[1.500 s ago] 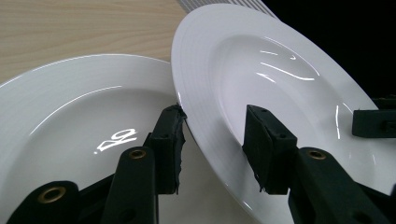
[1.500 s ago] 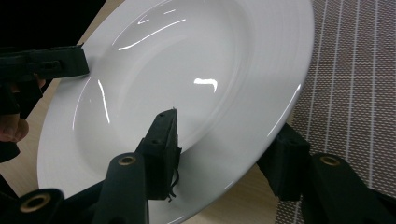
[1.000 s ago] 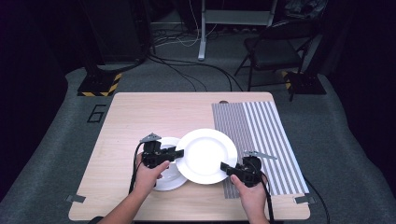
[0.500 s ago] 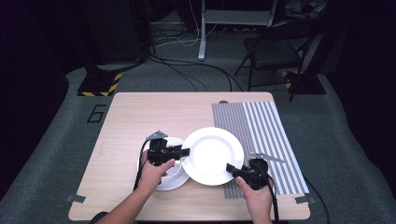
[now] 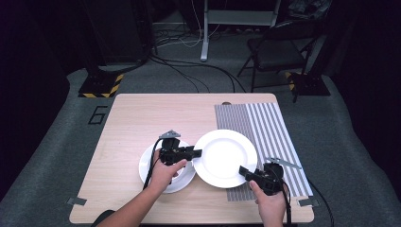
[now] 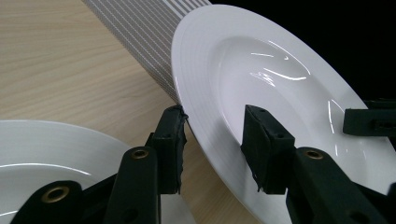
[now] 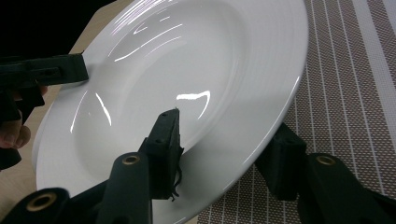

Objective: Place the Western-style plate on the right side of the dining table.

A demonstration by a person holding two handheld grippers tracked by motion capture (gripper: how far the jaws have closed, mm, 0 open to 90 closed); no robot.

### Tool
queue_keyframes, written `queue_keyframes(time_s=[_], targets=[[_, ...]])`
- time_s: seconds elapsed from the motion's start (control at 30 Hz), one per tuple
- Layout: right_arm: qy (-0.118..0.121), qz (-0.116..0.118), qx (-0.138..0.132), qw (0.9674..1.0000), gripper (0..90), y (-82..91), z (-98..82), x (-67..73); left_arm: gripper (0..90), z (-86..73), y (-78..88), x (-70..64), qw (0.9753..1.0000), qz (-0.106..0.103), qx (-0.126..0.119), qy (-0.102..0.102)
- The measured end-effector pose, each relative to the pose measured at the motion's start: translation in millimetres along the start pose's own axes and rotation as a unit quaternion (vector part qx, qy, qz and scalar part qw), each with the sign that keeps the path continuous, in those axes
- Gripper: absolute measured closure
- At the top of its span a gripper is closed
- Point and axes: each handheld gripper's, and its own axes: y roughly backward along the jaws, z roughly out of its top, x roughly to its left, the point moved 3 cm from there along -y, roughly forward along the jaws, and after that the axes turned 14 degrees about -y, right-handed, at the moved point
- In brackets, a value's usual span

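Holding the big white dinner plate (image 5: pixel 225 158) between both tools right now: the left hand-held gripper (image 5: pixel 196 152) pinches the rim at about 9 o'clock, the right hand-held gripper (image 5: pixel 245 171) pinches it at around 5 o'clock. In both gripper views the rim sits between the pads, one pad on the top face, one under. The plate hangs over the seam where the bare wood meets the striped placemat (image 5: pixel 274 137), tilted, with its 9 o'clock edge right next to the smaller white plate (image 5: pixel 153 168) lying on the counter (image 5: pixel 127 123).

Biggest worry imo: glazed rim plus narrow pads means the plate could slide out if either hand twists or the two hands drift apart. Looks like it could also clip the smaller plate if the left side dips, and ceramic on ceramic means a chip.

Room-wise, lots of free mat toward 12 and 1 o'clock, and open wood toward 10 and 11. The near counter edge at 6 o'clock is close to the right hand (image 5: pixel 269 203), so I'd judge pulling back that way is risky.
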Motion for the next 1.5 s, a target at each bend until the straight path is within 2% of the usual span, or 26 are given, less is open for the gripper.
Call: queue_keyframes(time_s=[0.37, 0.47, 0.8, 1.5], targets=[[-0.012, -0.008, -0.011, 0.9998, 53.1, 10.3, 2.0, -9.5, 59.7, 7.8, -11.7, -6.5, 0.9999, -0.015, -0.006, -0.004], [-0.013, -0.009, -0.018, 0.9997, 53.9, 13.9, 3.4, -11.5, 59.8, 8.2, -14.7, -7.9, 0.9998, -0.015, -0.001, -0.010], [-0.020, -0.018, -0.024, 0.9994, 54.4, 18.5, 4.7, -17.7, 59.8, 12.1, -23.5, -10.9, 0.9997, -0.024, -0.002, -0.005], [-0.032, -0.027, -0.030, 0.9987, 55.2, 20.5, 9.1, -30.5, 60.0, 17.4, -42.2, -12.8, 0.9997, -0.025, 0.004, -0.002]])
